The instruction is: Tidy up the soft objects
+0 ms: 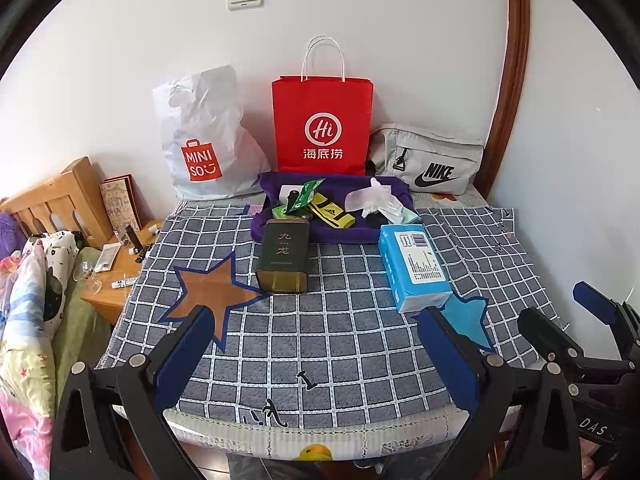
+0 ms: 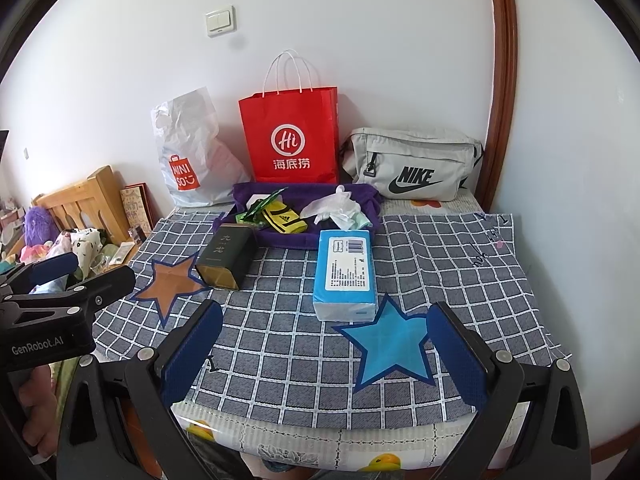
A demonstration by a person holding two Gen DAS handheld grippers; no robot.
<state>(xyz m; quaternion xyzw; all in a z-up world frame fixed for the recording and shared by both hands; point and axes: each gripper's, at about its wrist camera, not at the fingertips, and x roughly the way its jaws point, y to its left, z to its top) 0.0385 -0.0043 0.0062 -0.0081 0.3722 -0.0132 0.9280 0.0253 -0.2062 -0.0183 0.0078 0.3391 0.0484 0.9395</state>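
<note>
The purple tray (image 1: 340, 234) is sitting at twelve o'clock on the checked table (image 1: 352, 344), holding a yellow sock (image 1: 334, 214), a white glove (image 1: 370, 196) and green packets (image 1: 306, 196). A dark tin (image 1: 284, 256) is lying touching the tray's front at eleven o'clock, and a blue tissue pack (image 1: 414, 266) is lying at one o'clock. A red bag (image 1: 322, 124) is standing behind. The left hand-held gripper (image 1: 316, 356) and right hand-held gripper (image 2: 324, 354) are both hovering wide, gripping nothing.
</note>
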